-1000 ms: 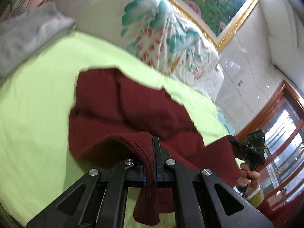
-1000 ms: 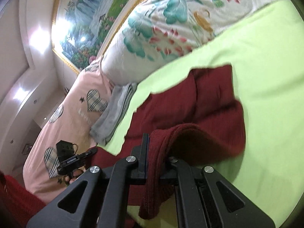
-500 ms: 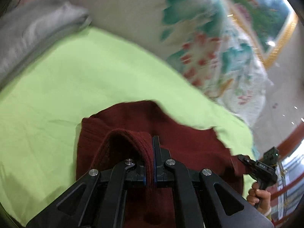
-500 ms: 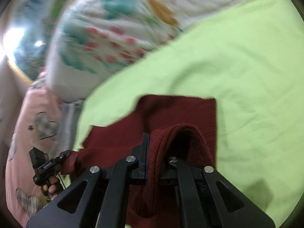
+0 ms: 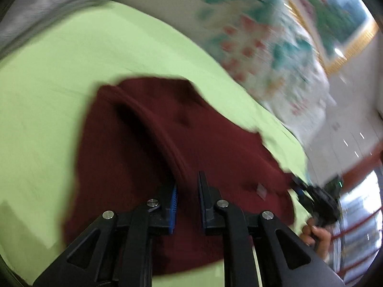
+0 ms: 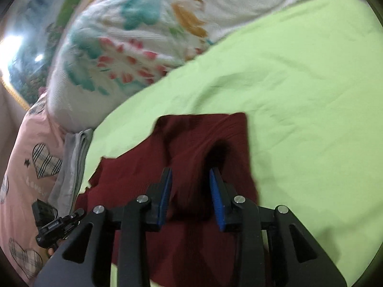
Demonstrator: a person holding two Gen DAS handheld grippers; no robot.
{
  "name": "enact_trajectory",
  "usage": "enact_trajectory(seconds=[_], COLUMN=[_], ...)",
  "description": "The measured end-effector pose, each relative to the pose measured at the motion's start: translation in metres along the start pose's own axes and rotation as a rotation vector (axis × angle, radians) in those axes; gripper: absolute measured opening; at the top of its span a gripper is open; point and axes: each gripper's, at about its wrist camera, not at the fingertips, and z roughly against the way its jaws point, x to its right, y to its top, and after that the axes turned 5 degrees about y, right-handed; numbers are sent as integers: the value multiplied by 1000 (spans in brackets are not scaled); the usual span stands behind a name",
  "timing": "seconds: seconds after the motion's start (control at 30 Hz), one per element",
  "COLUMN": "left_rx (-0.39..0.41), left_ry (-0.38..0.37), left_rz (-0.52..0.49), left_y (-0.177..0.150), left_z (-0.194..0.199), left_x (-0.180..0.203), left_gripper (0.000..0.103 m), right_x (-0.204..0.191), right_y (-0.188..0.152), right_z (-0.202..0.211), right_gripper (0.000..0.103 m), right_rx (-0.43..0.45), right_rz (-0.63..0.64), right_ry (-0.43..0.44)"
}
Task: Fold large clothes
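The left gripper (image 5: 186, 198) has its jaws opening, a narrow gap between the blue pads, with a raised ridge of the dark red sweater (image 5: 167, 148) running into that gap; the picture is too blurred to say whether the pads touch the cloth. The right gripper (image 6: 190, 193) is opening too, its jaws a moderate width apart, and a hump of the same sweater (image 6: 203, 148) stands between them, clear of the right-hand pad. The sweater is a ribbed, wine-coloured knit, folded over on itself into a rough rectangle with a straight edge and square corner on its far side and soft creases across the top. It lies on the lime-green sheet (image 6: 299, 95) of the bed. Beyond it sits a white quilt with a teal and red flower print (image 6: 134, 47), beside a folded grey cloth (image 6: 71, 162) and a pink pillow with checked hearts (image 6: 28, 162).
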Motion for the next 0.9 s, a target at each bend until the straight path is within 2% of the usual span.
enact_trajectory(seconds=[0.07,0.1,0.13,0.2,0.27,0.3,0.33,0.37,0.4,0.5,0.67,0.7,0.8,0.9], left_rx=[-42,-72,-89,-115,-135,-142,-145,-144,-134,-73,39,54,74,82], left_ry=[-54,-73,-70,0,45,85,100,95,91,129,271,279,272,264], left_rz=[-72,-119,-147,-221,-243,-239,-224,-206,-188,-136,-55,-21,46,58], left_y=[-14,-20,-22,-21,-13,-5,3,11,19,53,94,99,99,81], left_z=[-12,-22,-28,-48,-66,-76,-82,-86,-88,-88,-70,-64,-47,-30], left_x=[33,51,61,79,81,76,69,64,58,42,6,-5,-29,-34], left_gripper=[13,13,13,13,13,11,3,0,1,1,2,2,2,6], right_x=[-22,-37,-46,-55,-54,-50,-46,-43,-40,-24,5,11,14,9], right_y=[-20,-33,-40,-45,-40,-32,-23,-12,-2,25,56,58,50,34], right_z=[-8,-18,-26,-42,-55,-61,-65,-69,-74,-83,-71,-62,-43,-27], right_gripper=[34,34,34,34,32,30,30,30,30,30,32,32,33,33], right_rx=[-65,-133,-173,-225,-243,-241,-235,-215,-200,-157,-51,-23,7,9], right_rz=[71,135,179,263,302,303,294,291,300,259,102,59,32,20], right_ry=[62,87,86,27,-44,-65,-61,-92,-136,-189,-212,-206,-200,-176])
